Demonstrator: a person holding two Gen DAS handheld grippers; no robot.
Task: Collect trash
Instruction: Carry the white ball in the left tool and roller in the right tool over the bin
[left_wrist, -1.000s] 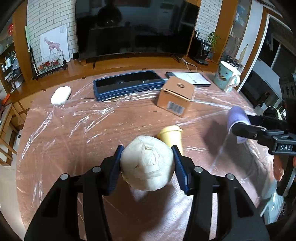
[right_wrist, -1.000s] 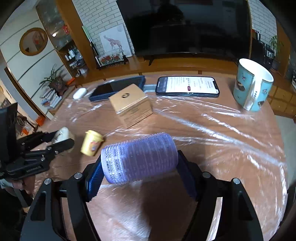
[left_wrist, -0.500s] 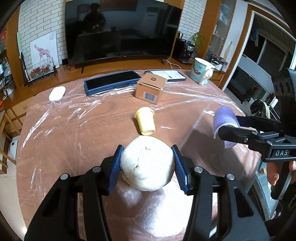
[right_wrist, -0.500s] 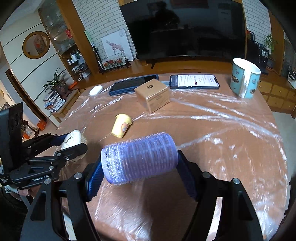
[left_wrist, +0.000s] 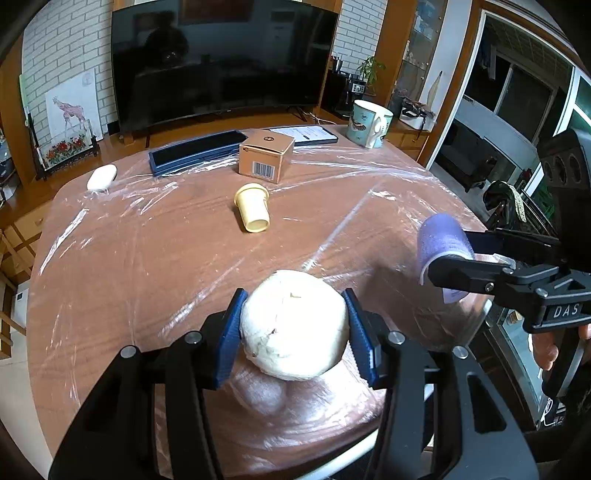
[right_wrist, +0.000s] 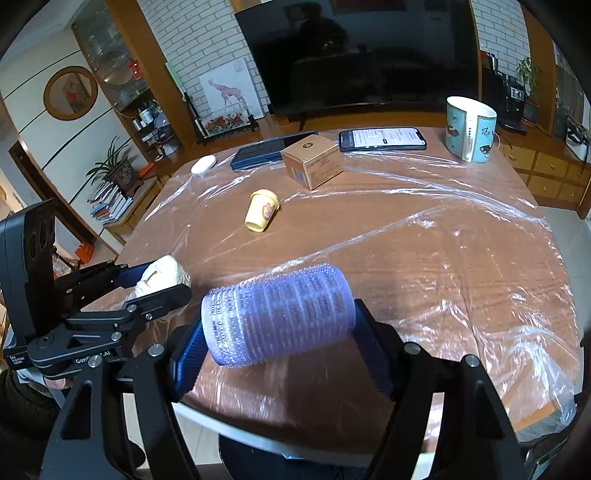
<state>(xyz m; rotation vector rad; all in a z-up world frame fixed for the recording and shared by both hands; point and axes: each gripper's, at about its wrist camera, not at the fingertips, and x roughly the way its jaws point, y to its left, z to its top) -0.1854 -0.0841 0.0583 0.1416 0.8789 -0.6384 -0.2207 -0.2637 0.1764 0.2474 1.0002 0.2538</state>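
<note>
You've got both claws loaded. Left gripper (left_wrist: 293, 325) is clamped on the white paper wad (left_wrist: 294, 325), blue pads pressing both sides; right gripper (right_wrist: 279, 332) is clenched end-to-end on the purple hair roller (right_wrist: 277, 316), which sits tilted across the jaws. Both pieces hang in the air over the near edge of the table (left_wrist: 129, 258), above the plastic film (right_wrist: 461, 236), not touching it.

Judgement: you're in the carry step, w/ no bin visible in either view, so I can't tell where the drop goes. Keep the squeeze steady on both; the wad is soft & will compress, the roller is bristly & hollow-looking, so don't over-clamp it or it may pop out sideways. Keep both claws level-ish & apart so they don't knock each other.

Prob. still left to collect: the yellow cup (left_wrist: 253, 208), lying on its side mid-table. The cardboard box (left_wrist: 266, 155), mug (right_wrist: 470, 129), phone (right_wrist: 382, 139) & dark case (left_wrist: 195, 151) at the far side may not be trash; can't say.

Readable text: "DAS" on the right gripper body in the left view; "Gen…AI" partly hidden on the left gripper in the right view; a barcode on the box. Phone screen text too small to read.
</note>
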